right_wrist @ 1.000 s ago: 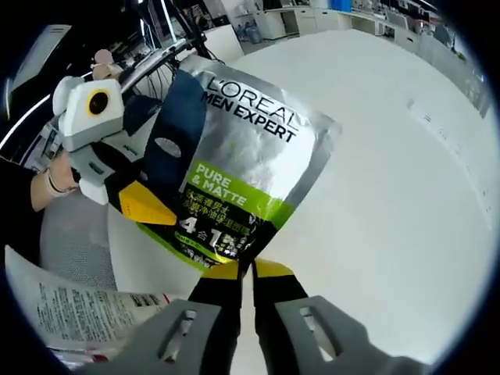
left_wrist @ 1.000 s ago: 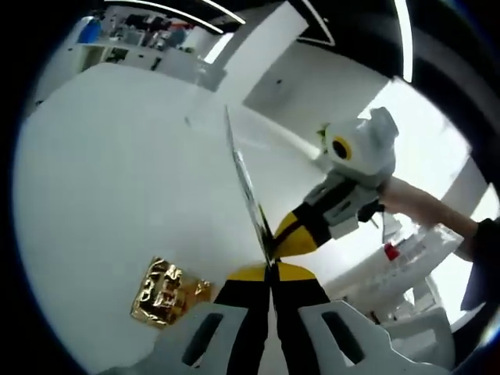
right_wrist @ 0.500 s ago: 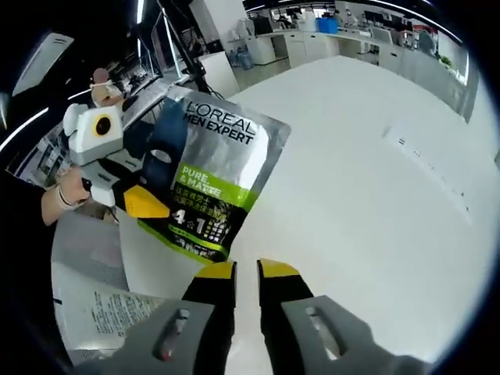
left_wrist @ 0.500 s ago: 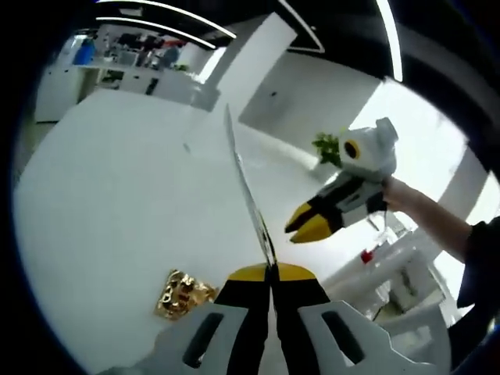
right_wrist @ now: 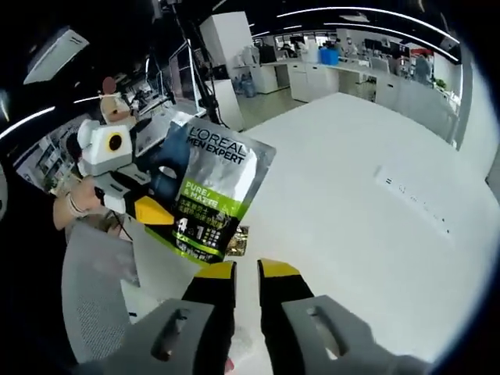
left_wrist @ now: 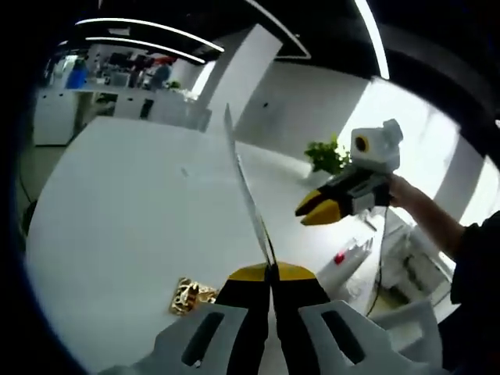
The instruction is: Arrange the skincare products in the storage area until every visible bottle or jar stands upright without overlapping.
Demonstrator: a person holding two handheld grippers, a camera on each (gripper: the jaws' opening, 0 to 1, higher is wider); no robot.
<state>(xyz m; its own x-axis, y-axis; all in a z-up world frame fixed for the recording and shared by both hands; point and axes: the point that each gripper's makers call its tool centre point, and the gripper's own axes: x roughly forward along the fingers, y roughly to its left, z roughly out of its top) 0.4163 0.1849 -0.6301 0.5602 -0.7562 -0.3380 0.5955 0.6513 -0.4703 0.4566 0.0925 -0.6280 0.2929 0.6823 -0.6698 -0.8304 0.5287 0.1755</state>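
A silver, green and dark blue L'Oreal Men Expert pouch hangs in the air above the white table. My left gripper is shut on its lower edge. In the left gripper view the pouch shows edge-on as a thin blade rising from my left gripper. My right gripper stands open with nothing between its jaws, well back from the pouch. It also appears from the side as my right gripper, held by a hand to the right of the pouch.
A crumpled gold foil packet lies on the table below the pouch. A white tube with a red cap lies at the right by white trays. A green plant stands at the far edge. Office desks line the background.
My right gripper let go of the pouch's edge and drew back away from it. My left gripper kept its hold, and both views now look from higher above the table.
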